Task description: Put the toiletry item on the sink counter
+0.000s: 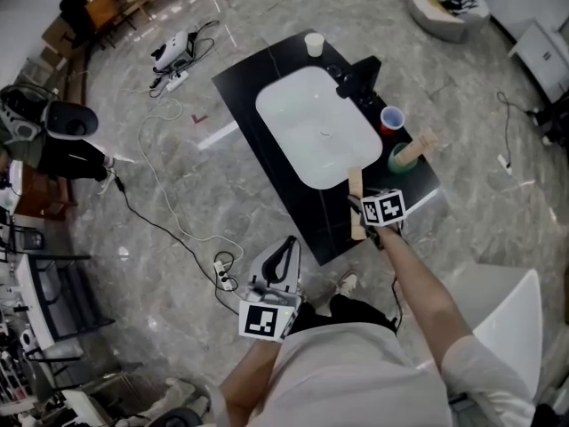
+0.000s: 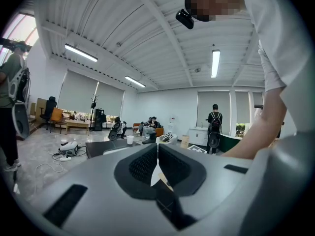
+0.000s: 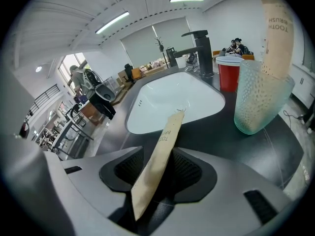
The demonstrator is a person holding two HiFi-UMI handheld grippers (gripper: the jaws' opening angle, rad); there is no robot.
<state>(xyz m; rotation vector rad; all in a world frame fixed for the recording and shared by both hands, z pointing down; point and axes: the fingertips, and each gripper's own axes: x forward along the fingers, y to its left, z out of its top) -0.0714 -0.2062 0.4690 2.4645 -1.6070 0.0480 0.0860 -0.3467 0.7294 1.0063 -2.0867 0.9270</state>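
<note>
The right claw (image 3: 158,167) stood with its jaws apart over the black counter (image 1: 267,69), and the paper toothbrush packet (image 3: 167,136) leaned loosely between them, its far tip at the near rim of the white sink (image 1: 311,123). Just beside it stood a green cup (image 3: 258,97) holding another packet. The left claw (image 2: 157,163) hung off the counter, jaws together on nothing.

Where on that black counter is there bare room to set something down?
The black counter is bare beside the white basin, opposite the black faucet, up to the white paper cup. The faucet side is crowded: red cup, green tumbler.
</note>
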